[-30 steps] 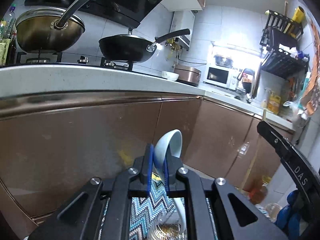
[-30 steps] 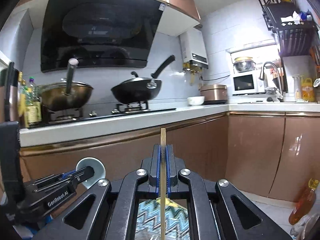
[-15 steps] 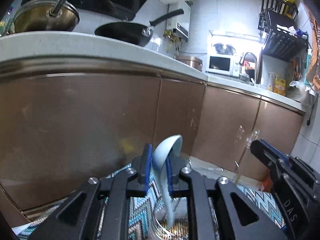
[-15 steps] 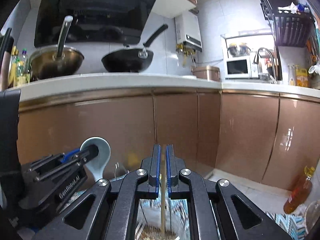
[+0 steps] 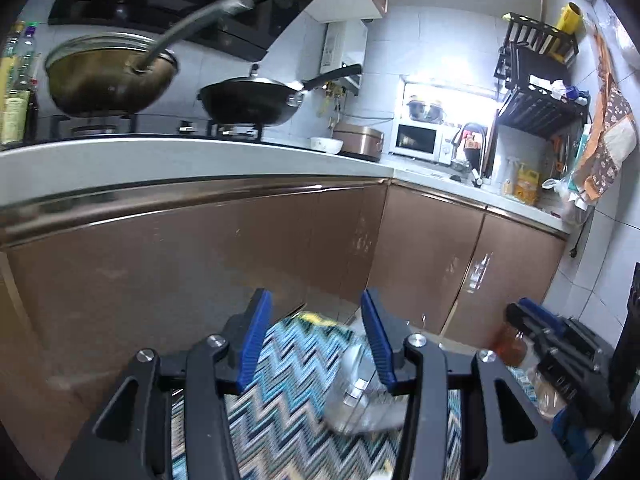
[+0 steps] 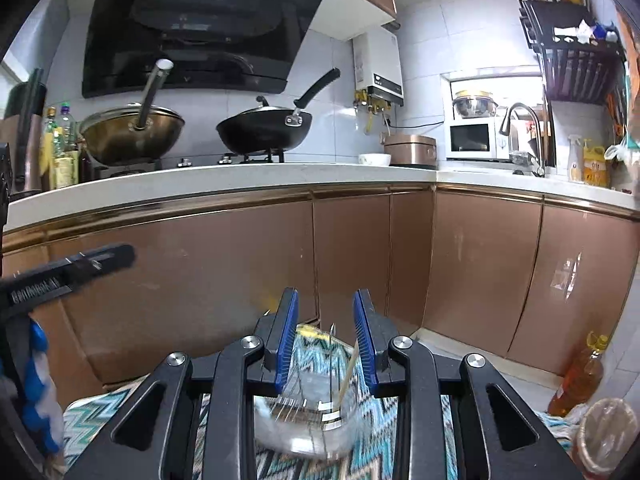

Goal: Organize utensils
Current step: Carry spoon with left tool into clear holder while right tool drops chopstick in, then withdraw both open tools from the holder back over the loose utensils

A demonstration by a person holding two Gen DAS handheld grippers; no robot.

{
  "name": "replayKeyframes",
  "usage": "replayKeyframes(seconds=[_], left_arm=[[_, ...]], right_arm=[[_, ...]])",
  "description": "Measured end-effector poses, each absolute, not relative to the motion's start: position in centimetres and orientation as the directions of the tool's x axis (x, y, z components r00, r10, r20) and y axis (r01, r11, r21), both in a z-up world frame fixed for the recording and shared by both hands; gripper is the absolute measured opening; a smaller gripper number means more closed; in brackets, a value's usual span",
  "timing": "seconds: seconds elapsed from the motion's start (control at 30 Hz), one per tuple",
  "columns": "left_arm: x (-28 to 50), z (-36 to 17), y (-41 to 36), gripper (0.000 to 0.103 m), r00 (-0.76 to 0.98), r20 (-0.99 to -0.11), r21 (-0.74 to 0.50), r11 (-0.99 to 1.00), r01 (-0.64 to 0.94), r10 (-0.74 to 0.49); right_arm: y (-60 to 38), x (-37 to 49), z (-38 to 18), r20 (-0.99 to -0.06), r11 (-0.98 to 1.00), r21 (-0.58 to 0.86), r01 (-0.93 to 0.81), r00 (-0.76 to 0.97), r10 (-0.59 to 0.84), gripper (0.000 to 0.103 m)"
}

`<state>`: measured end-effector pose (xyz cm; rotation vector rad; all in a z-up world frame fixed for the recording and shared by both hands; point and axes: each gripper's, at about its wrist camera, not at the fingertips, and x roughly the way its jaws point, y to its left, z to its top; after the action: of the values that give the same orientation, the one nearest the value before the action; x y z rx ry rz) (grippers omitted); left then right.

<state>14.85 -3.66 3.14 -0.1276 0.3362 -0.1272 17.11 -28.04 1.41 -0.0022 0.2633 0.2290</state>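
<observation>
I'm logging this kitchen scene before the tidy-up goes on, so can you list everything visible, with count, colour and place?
Glass jar: one, clear, on the zigzag mat below the right hand-held gripper.
Wooden stick: one, tan, leaning inside the jar.
Zigzag mat: one, blue and white, under the jar.
Brass wok: one, on the left burner.
Black wok: one, on the right burner.
White bowl: one, on the counter.
Rice cooker: one, copper, beside the bowl.
Microwave: one, white, in the corner.
Oil bottle: one, amber, on the floor at right.
Left hand-held gripper: open, nothing between its pads.
Right hand-held gripper: open, above the jar.
</observation>
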Motion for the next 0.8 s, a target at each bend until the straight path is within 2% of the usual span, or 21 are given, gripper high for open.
replayKeyframes(seconds=[0.1, 0.23, 0.4, 0.8], left_arm=[[12.3, 3.9, -1.4, 0.045, 0.921, -0.362, -0.148, 0.984, 0.097, -0.145], [9.0, 4.1, 1.6, 0.05, 0.908, -0.394, -0.184, 0.98, 0.075, -0.143], [5.9, 4.2, 3.9, 0.051, 0.897, -0.413, -0.226, 0.972, 0.069, -0.159], [0.3, 4.9, 4.2, 0.053, 0.89, -0.414, -0.219, 0.97, 0.106, -0.19]], right_arm=[[-28.6, 14.6, 2.1, -0.291, 0.974, 0.028, -0.226, 0.93, 0.224, 0.029], [-29.4, 11.1, 2.9, -0.33, 0.974, 0.047, -0.222, 0.917, 0.225, 0.029], [-29.9, 7.0, 3.8, -0.354, 0.976, 0.037, -0.215, 0.911, 0.214, 0.029], [-30.4, 1.1, 5.7, -0.367, 0.979, 0.042, -0.198, 0.909, 0.199, 0.029]])
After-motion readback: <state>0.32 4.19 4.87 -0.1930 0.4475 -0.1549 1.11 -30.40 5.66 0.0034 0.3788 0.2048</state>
